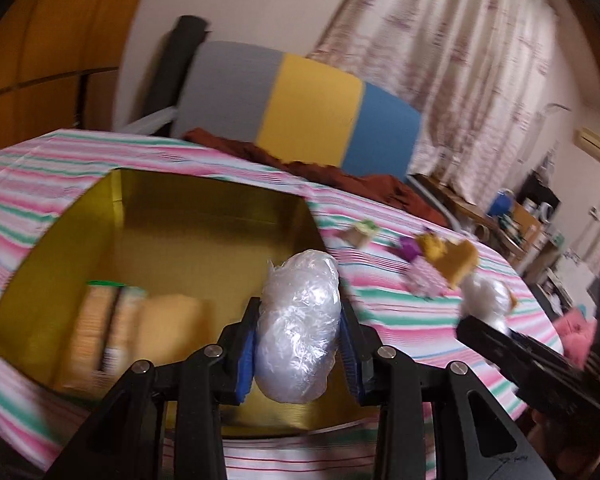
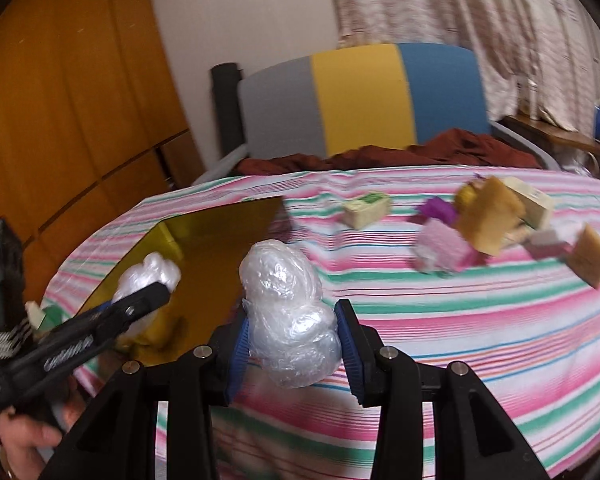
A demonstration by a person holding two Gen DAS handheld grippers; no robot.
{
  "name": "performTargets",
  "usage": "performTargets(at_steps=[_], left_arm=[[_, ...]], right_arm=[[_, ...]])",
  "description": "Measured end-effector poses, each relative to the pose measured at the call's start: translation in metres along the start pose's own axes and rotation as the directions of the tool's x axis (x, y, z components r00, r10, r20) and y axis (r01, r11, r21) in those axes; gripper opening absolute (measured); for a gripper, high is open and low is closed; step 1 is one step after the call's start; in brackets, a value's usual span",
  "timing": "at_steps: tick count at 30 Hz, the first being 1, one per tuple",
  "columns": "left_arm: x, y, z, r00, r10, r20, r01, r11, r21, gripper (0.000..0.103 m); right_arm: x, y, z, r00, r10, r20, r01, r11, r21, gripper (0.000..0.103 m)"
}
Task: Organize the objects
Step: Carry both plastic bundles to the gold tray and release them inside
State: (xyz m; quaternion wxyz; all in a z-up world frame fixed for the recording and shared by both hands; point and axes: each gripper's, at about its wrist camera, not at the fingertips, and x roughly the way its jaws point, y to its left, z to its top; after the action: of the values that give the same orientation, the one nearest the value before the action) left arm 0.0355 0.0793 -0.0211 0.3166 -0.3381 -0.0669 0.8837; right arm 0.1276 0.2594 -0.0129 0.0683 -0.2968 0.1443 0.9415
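Left wrist view is smeared by motion: items inside the gold box (image 1: 204, 236) are blurred beyond naming. The left gripper (image 1: 298, 344) is clamped on a crinkled clear plastic bundle (image 1: 298, 320), held over the box's near edge.

Right wrist view: the right gripper (image 2: 294, 344) is closed around a second plastic bundle (image 2: 288, 312) above the striped tablecloth (image 2: 480, 320); blurred blocks (image 2: 488, 220) lie beyond

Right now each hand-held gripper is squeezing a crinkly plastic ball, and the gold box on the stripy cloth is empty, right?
Not quite. The gold box is not empty: the left wrist view shows blurry packets inside. The rest is right: the left hand-held gripper and the right hand-held gripper each squeeze a crinkly plastic ball.
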Motion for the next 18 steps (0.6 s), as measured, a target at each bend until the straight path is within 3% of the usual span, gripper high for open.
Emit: performTargets(at_steps=[7, 13, 18], left_arm=[[-0.007, 0.054, 0.014, 0.989, 0.148, -0.006, -0.148, 0.986, -0.074, 0.036], [-0.009, 0.105, 0.020, 0.958, 0.283, -0.049, -0.287, 0.948, -0.135, 0.036], [-0.003, 0.125, 0.019, 0.937, 0.337, -0.089, -0.346, 0.930, -0.125, 0.037]], right_arm=[[0.026, 0.052, 0.005, 0.995, 0.088, -0.057, -0.092, 0.992, -0.088, 0.041], [0.056, 0.075, 0.005, 0.987, 0.085, -0.137, -0.101, 0.988, -0.118, 0.041], [0.073, 0.088, 0.004, 0.983, 0.063, -0.172, -0.088, 0.986, -0.145, 0.041]])
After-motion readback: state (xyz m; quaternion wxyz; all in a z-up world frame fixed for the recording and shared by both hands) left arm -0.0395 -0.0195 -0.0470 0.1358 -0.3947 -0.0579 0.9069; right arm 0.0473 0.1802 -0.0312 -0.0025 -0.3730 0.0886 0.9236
